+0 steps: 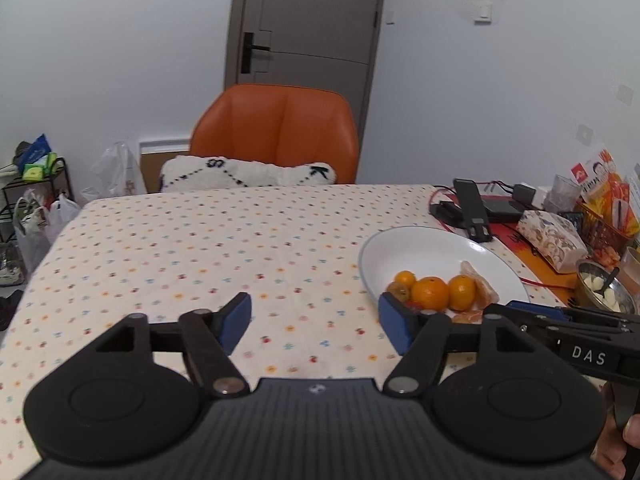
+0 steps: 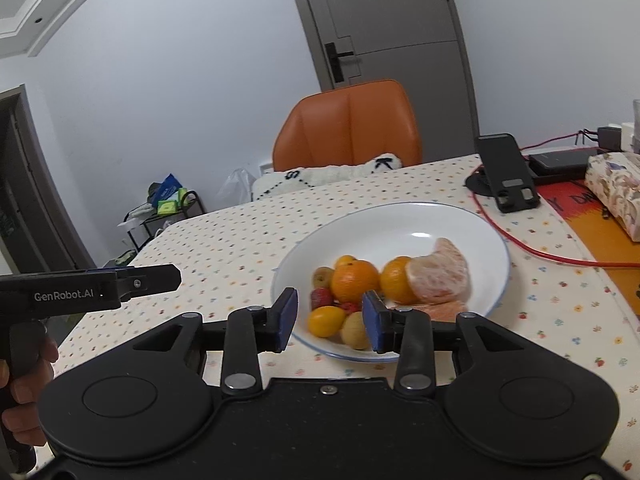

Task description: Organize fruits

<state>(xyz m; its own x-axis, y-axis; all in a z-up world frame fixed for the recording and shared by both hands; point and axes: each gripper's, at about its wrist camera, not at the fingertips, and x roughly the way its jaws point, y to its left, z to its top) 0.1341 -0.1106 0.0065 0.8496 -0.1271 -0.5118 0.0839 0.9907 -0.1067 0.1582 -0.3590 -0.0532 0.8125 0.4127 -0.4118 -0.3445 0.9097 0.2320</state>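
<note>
Right wrist view shows the right tongs [image 2: 330, 320] spread apart and empty at lower centre over the near rim of the white plate [image 2: 472, 224] holding the fruits [image 2: 354, 280], while the left tongs [image 1: 316, 320] gape empty above the table [image 1: 180, 248].

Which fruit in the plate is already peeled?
The big peeled piece at the right of the pile in the plate: pale, segmented flesh, no skin. It leans on an orange; the others keep smooth skins.
</note>
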